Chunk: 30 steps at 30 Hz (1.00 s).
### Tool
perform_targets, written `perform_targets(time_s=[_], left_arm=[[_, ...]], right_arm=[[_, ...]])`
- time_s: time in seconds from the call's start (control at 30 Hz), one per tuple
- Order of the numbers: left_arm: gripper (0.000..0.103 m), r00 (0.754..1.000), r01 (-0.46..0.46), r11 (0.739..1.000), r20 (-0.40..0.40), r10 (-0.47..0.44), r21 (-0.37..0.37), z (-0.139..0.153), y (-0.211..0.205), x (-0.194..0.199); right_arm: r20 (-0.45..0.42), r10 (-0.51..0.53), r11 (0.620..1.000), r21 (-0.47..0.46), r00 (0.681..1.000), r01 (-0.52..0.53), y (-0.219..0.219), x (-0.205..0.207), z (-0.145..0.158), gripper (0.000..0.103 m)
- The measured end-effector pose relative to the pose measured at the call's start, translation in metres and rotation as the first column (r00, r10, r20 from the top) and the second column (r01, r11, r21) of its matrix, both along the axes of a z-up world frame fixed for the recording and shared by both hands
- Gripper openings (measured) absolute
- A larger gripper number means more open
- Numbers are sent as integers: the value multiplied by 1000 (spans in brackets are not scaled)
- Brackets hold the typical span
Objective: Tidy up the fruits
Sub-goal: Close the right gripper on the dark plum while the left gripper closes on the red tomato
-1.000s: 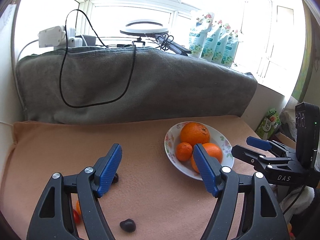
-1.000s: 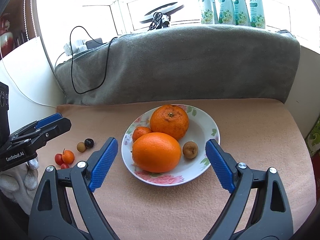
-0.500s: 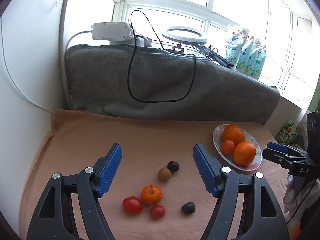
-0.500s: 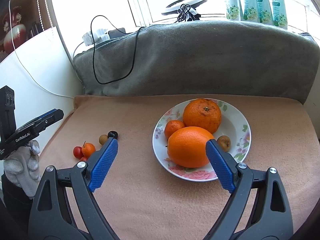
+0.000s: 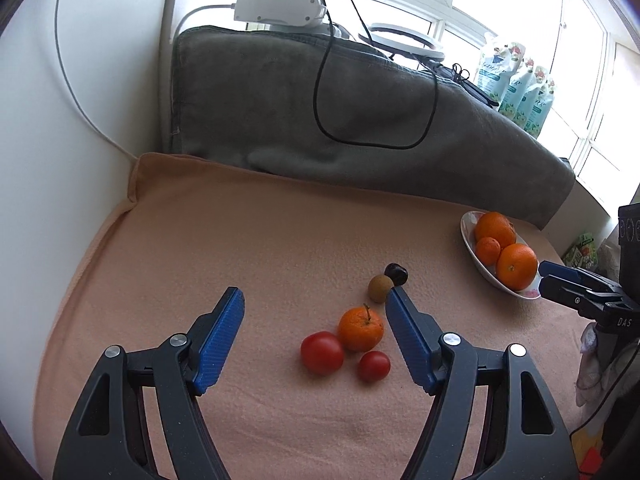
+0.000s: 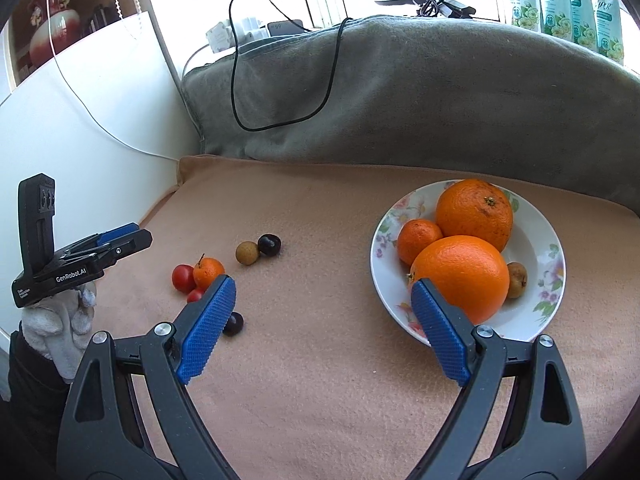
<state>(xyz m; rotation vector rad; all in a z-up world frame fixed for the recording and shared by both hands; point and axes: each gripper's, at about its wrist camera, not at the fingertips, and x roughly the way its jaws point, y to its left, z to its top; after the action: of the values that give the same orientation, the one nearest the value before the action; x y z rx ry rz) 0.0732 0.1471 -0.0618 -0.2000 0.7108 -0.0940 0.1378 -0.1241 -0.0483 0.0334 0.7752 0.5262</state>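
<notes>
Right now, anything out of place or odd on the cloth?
Six small fruits lie loose on the cloth, off the plate: small orange, two tomatoes, a brown fruit, two dark ones. One dark fruit lies apart from the cluster. Nothing spilled or damaged.

- "GenRobot.AI" is printed in white on the black body of the left gripper [image 6: 132, 236].
- "DAS" is printed on the right gripper [image 5: 560, 276].
- "12" is shown on the pouches [image 6: 560, 4] at the window.
</notes>
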Motion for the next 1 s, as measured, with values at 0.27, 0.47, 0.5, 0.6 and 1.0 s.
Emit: perform_targets(time_s=[0.27,0.47,0.5,0.6,1.0], left_arm=[[64,999,33,999,-39,-34,-38,-17,-4,-1],[60,996,26,998,-83,-31,-65,-34,2,-3],[58,996,24,997,-87,-30,-70,-36,3,-3],[54,995,22,996,-99,-31,-86,-42,7,-3],[47,990,43,995,-128,-54,-93,-51,6,5]], right_arm=[[-26,72,997,-28,997,-72,28,-4,-15,91],[-52,127,990,-57,991,-130,48,-7,-27,83],[-55,136,989,-59,989,-139,52,-7,-29,83],[-64,158,985,-65,985,-162,61,-9,-33,78],[-103,211,970,-99,972,-221,87,-8,-49,64]])
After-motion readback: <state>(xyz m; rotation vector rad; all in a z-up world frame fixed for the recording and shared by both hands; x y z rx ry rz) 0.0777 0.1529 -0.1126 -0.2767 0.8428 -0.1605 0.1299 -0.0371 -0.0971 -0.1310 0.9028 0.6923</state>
